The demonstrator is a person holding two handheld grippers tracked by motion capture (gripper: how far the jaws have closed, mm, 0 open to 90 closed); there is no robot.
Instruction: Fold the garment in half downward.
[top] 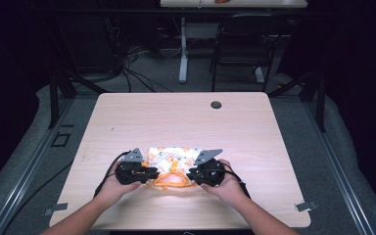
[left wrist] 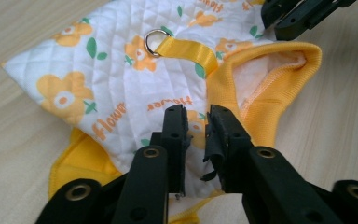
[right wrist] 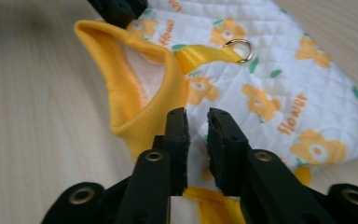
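Observation:
A small quilted garment (top: 174, 157) lies near the table's front edge. It is white with orange flowers (left wrist: 121, 79) and has a yellow ribbed collar (left wrist: 270, 107) that stands up and gapes. A yellow strap (left wrist: 186, 49) ends in a metal ring (left wrist: 156, 41). My left gripper (top: 152, 173) is at the garment's left side, its jaws a narrow gap apart over the printed cloth (left wrist: 196, 114). My right gripper (top: 190, 175) is at the right side by the collar (right wrist: 116, 70), its jaws also slightly apart (right wrist: 196, 116). The cloth looks flat beneath both.
The light wooden table (top: 176, 117) has a dark cable hole (top: 216, 105) near its far edge. Beyond it stand a black chair (top: 245, 44) and another table's white leg (top: 183, 49), with cables on the floor. Metal frame posts flank the table.

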